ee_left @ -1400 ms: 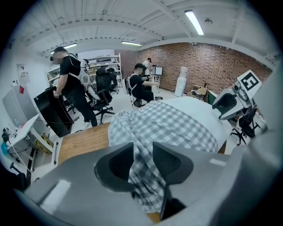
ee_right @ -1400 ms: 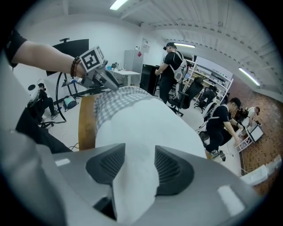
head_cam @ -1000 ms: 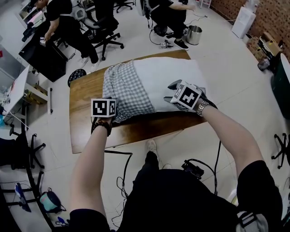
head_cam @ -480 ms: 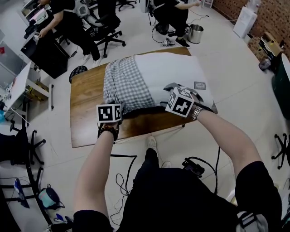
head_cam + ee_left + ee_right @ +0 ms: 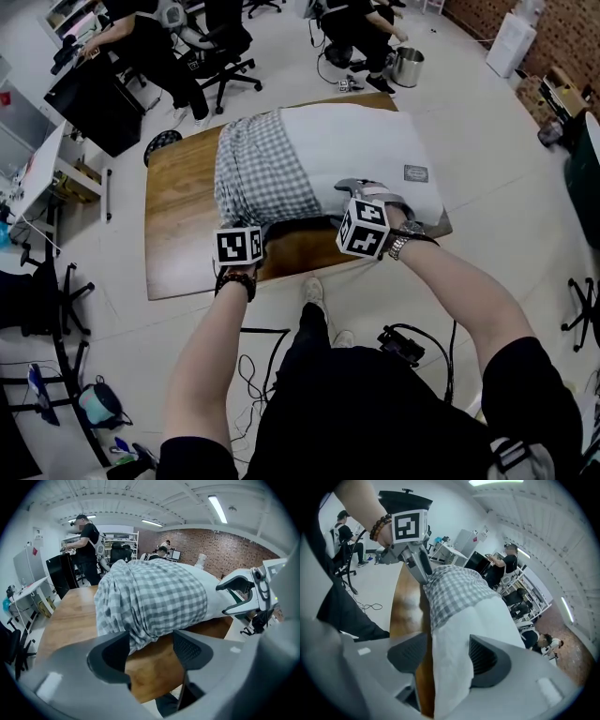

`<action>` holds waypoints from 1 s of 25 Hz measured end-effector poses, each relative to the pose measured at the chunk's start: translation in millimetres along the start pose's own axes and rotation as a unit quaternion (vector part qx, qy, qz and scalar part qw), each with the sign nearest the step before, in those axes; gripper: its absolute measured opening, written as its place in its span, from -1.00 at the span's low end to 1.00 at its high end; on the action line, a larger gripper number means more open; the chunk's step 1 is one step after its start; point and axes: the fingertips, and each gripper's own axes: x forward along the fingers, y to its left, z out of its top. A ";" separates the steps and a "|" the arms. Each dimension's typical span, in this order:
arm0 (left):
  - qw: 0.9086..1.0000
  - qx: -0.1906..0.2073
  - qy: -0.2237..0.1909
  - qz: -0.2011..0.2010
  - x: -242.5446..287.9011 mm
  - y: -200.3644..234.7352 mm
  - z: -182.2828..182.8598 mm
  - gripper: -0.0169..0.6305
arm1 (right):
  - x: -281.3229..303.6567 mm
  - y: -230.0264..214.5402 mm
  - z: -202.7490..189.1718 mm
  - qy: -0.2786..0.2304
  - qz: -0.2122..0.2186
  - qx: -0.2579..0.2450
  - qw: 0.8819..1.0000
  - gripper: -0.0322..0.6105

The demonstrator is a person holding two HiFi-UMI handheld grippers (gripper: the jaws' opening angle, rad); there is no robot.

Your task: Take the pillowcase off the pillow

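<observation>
A white pillow (image 5: pixel 370 145) lies on the wooden table (image 5: pixel 178 234). A grey-and-white checked pillowcase (image 5: pixel 258 173) is bunched over its left part. My left gripper (image 5: pixel 247 227) is at the near edge of the pillowcase (image 5: pixel 154 597). Its jaws have just been opening and the left gripper (image 5: pixel 151 646) is open, with the fabric's lower hem just beyond the pads. My right gripper (image 5: pixel 362 199) is at the bare pillow's near edge. Its jaws have also just been opening, and the right gripper (image 5: pixel 449 656) stands open with the pillow's edge (image 5: pixel 457 644) between the pads, unpressed.
The table's near edge runs just under both grippers. People sit and stand at desks and office chairs (image 5: pixel 220 56) behind the table. A metal bin (image 5: pixel 410 66) stands at the far right, and cables (image 5: pixel 253 370) lie on the floor by my feet.
Both grippers have dropped toward the pillow's near edge and closer to me. The right gripper's marker cube has rolled. Both pairs of jaws stand wider.
</observation>
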 end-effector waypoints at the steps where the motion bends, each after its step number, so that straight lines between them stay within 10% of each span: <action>1: 1.000 -0.002 0.001 -0.001 2.5 -1.0 -2.8 -0.04 | 2.7 -0.1 -0.9 0.002 -0.007 -0.005 1.000 -0.04; 11: 1.000 -0.022 0.020 0.010 38.4 14.6 -14.8 -0.04 | 37.0 -13.3 -18.4 0.044 -0.051 -0.056 0.996 -0.21; 16: 0.999 -0.024 0.025 0.015 46.8 30.3 0.0 -0.44 | 36.5 -35.9 -14.4 0.038 -0.063 -0.055 0.996 -0.75; 20: 0.999 -0.009 0.034 0.014 45.6 43.2 10.0 -0.91 | 34.0 -49.2 -16.6 0.029 -0.062 -0.043 0.997 -0.82; 25: 0.999 -0.010 0.028 0.028 33.2 60.2 16.5 -0.92 | 20.7 -60.7 -26.1 0.025 -0.065 -0.037 0.997 -0.83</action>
